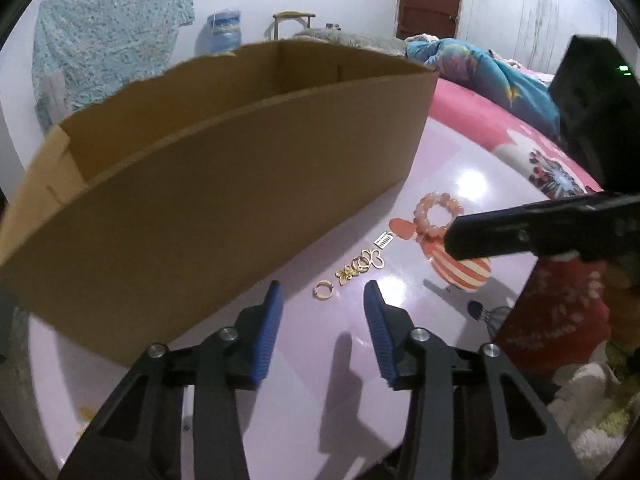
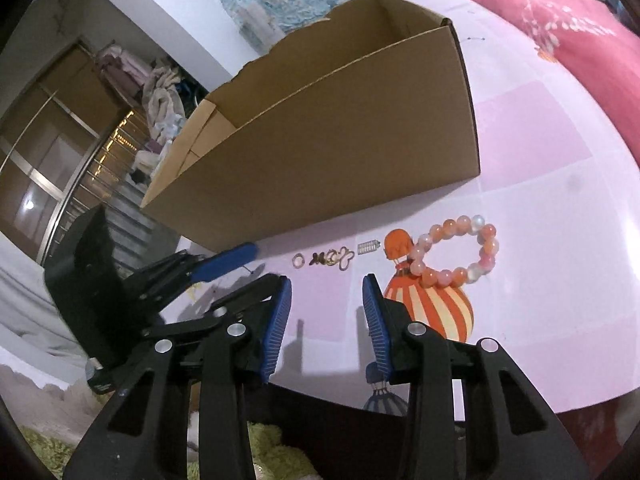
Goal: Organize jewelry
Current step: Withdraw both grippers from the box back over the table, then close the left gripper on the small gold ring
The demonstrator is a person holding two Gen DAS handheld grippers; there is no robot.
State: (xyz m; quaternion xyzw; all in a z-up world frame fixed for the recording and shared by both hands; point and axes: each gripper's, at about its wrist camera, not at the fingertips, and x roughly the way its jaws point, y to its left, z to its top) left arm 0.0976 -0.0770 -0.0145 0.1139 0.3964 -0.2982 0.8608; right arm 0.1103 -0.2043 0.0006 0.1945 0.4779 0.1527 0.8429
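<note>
We hold both the left gripper (image 1: pixel 323 300) and right gripper (image 2: pixel 327 294) spread and empty above the jewelry row (image 2: pixel 324 259) lined along the cardboard box (image 2: pixel 340 152), ready for sorting.

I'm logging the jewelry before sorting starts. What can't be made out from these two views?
- Cardboard box floor: both views, hidden by its near wall.
- Bead bracelet: left wrist view, partly covered by the right gripper's finger.
- Cluster of gold pieces: both views, too small and tangled to count.
- Small silver piece: too small to identify.
</note>
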